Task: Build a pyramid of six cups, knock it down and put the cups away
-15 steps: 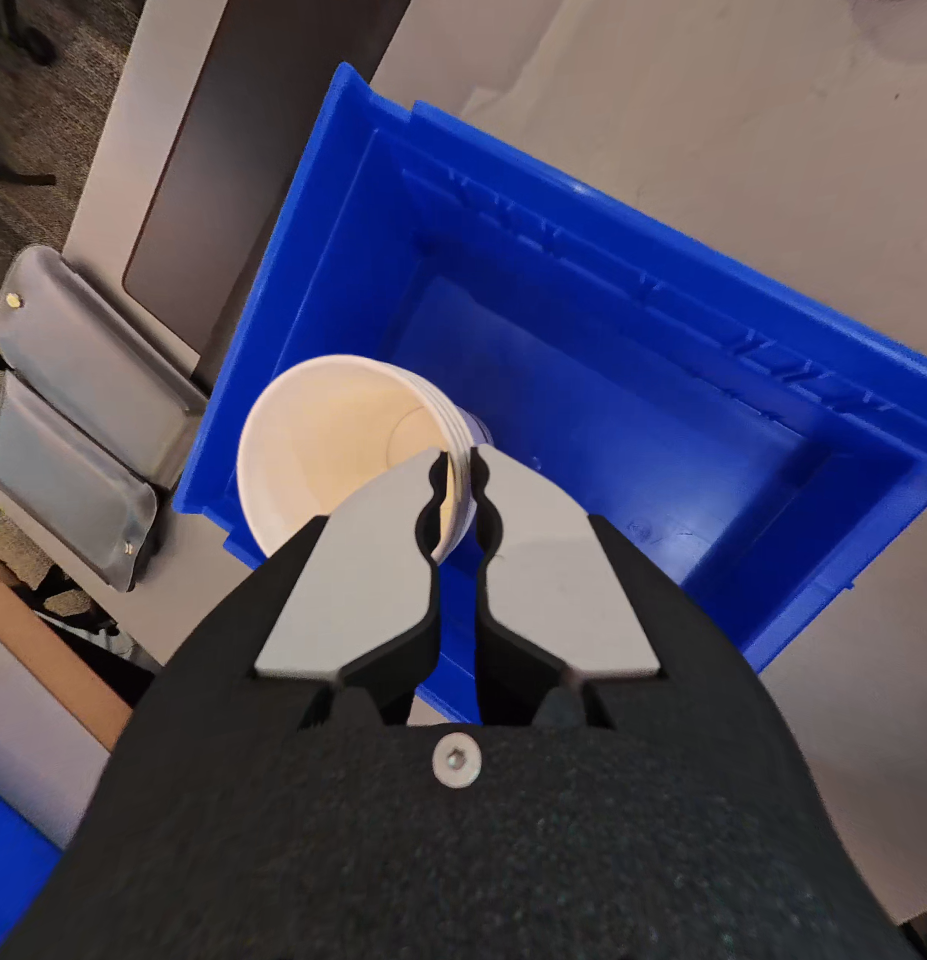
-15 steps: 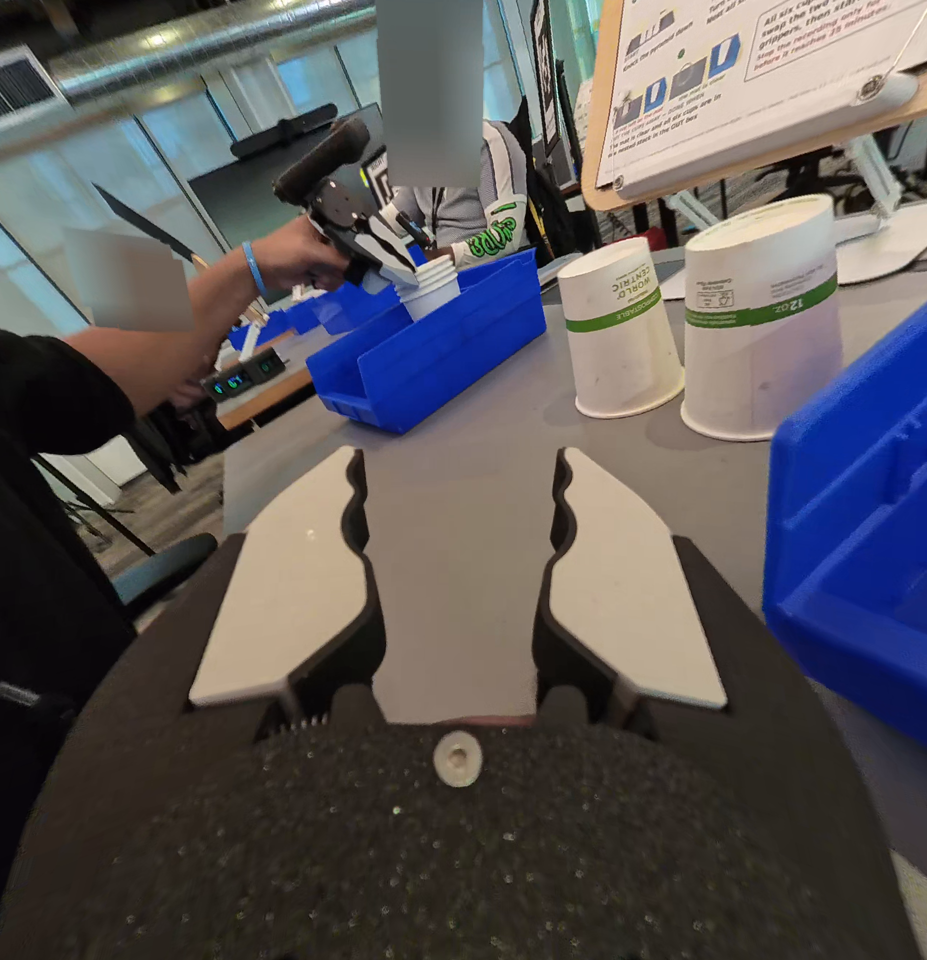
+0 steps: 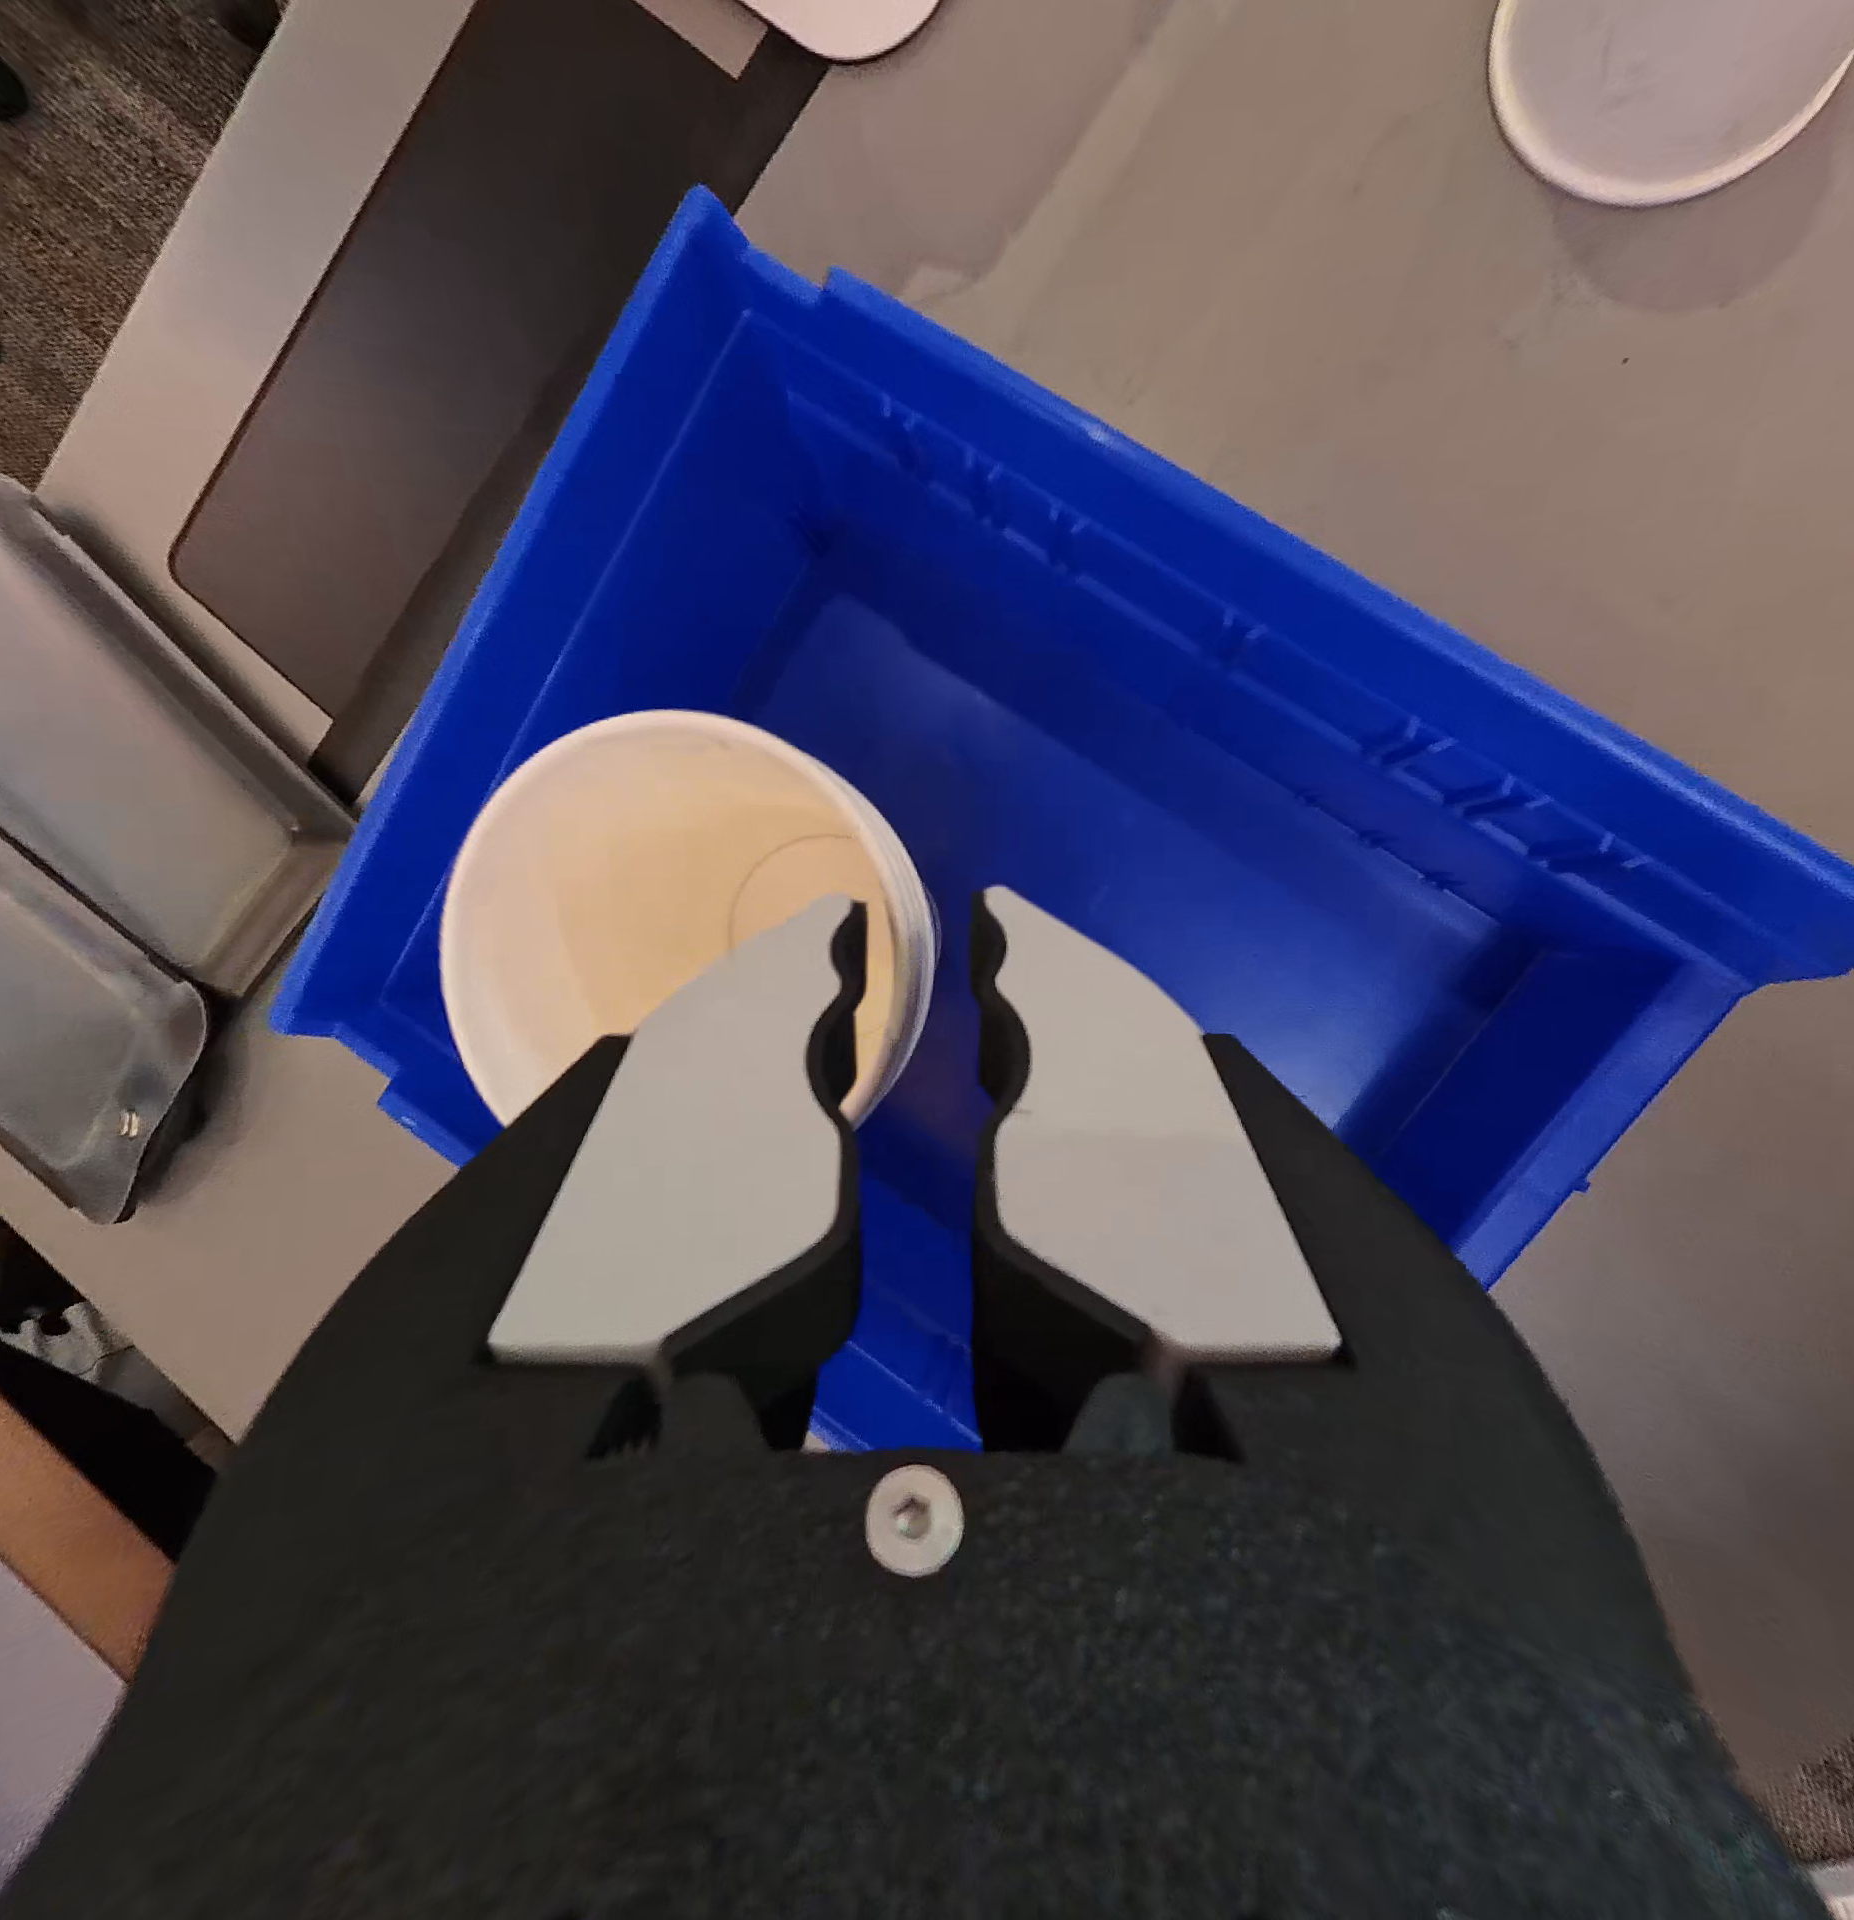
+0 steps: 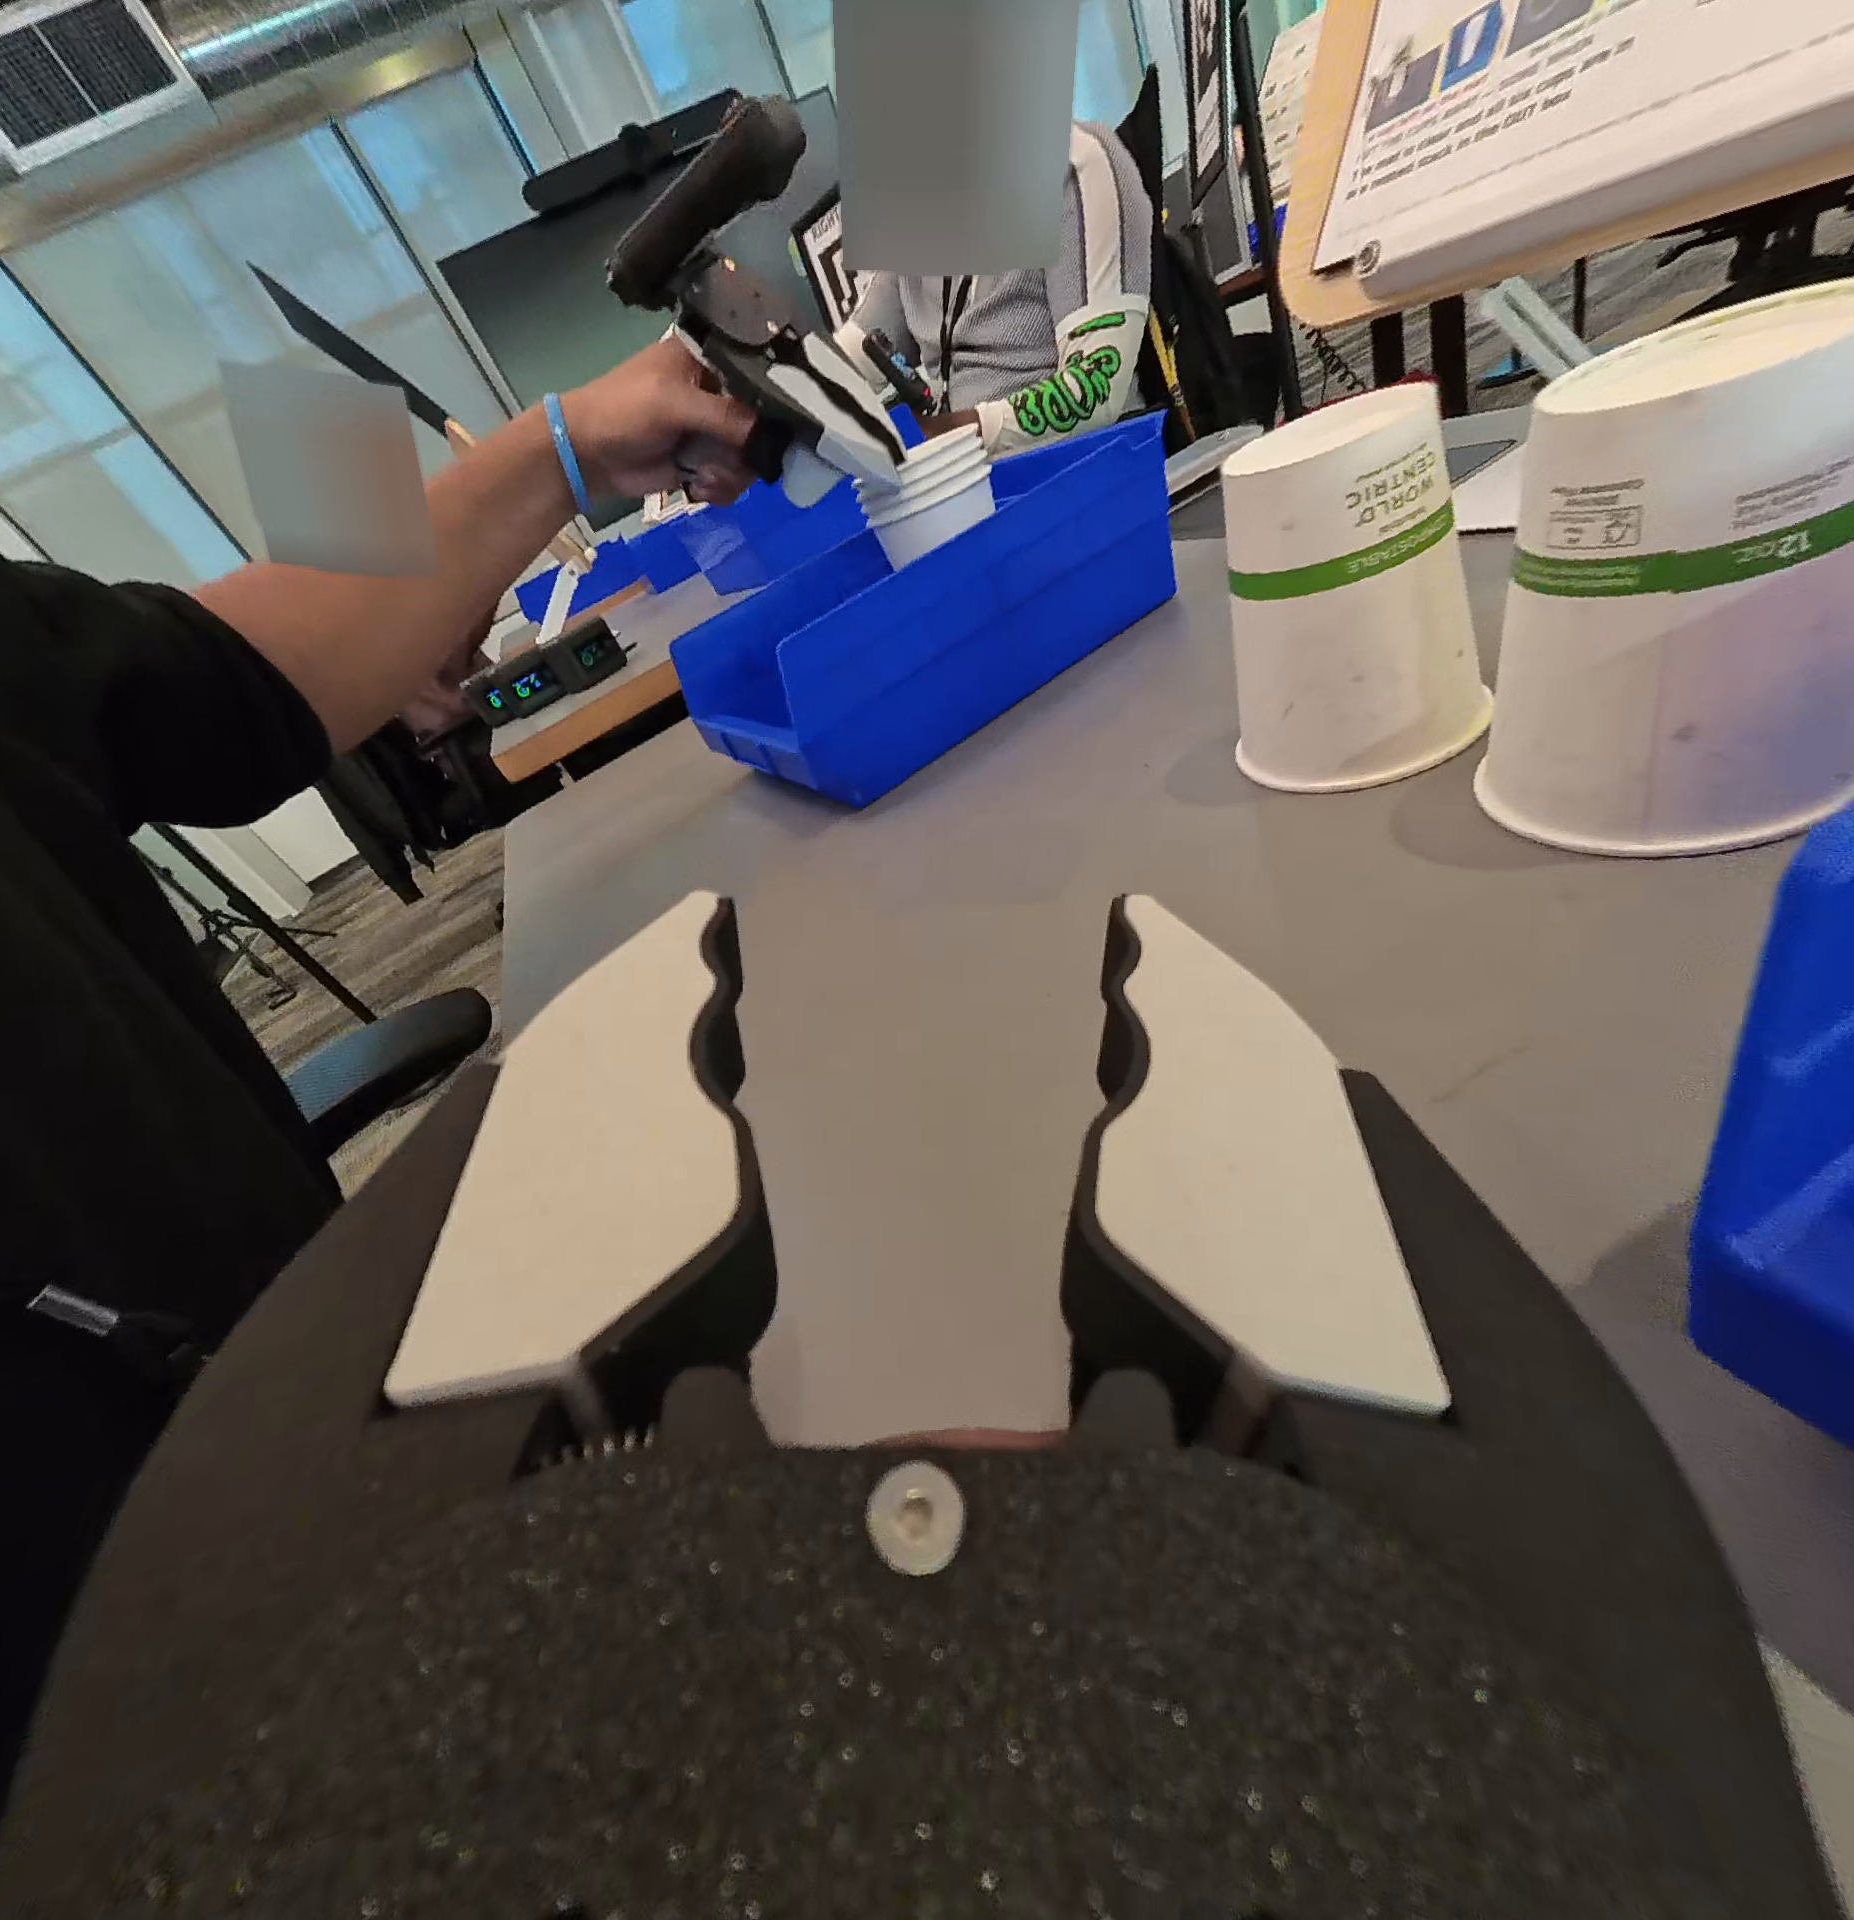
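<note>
Your left gripper (image 3: 907, 925) hangs above the blue bin (image 3: 1193, 582), its jaws parted by a narrow gap; the rim of the nested stack of white cups (image 3: 653, 894) sits in that gap, one finger reaching inside the stack's mouth and the other outside it with blue showing between it and the rim (from the right wrist view the contact cannot be confirmed either way). The stack stands mouth-up at the bin's near-left corner. Your right gripper (image 4: 923, 925) is held wide apart over bare grey table (image 4: 902, 1143) and grips nothing. Ahead of it to the right, two larger paper cups with green bands (image 4: 1349, 623) stand upside down side by side, well apart from the bin. A second blue bin (image 4: 1796, 1195) sits at the right edge.
</note>
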The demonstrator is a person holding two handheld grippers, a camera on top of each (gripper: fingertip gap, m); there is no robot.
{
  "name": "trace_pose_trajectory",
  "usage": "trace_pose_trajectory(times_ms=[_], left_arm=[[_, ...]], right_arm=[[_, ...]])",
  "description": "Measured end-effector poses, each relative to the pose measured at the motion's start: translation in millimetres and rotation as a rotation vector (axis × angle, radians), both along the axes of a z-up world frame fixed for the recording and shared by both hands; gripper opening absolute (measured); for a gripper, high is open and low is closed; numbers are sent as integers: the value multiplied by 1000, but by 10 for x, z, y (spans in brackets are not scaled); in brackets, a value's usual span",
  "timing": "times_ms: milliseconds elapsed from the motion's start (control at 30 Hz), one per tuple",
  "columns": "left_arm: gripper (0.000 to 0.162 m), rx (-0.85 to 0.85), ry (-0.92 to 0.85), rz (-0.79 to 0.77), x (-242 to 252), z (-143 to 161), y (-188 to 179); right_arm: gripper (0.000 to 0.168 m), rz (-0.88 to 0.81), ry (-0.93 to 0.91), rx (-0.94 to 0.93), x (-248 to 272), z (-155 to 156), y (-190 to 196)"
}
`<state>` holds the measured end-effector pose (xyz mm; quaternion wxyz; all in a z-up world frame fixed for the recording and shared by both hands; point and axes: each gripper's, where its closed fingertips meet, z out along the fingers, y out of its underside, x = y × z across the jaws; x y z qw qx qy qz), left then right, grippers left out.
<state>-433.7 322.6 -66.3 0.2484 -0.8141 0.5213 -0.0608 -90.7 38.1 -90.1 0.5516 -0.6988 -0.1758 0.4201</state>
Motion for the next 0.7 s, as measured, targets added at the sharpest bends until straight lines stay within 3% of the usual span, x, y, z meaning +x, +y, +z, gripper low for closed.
trace_pose_trajectory(times_ms=[100,400,700], left_arm=[[4,-13,-10,1,-13,11,1],[3,-3,-13,17,-23,114,53],[3,140,-28,16,-55,790,65]], right_arm=[[66,12,-14,-2,-32,-19,-19],[65,21,-35,-12,-50,-58,-39],[65,18,-47,-14,-53,-72,-45]])
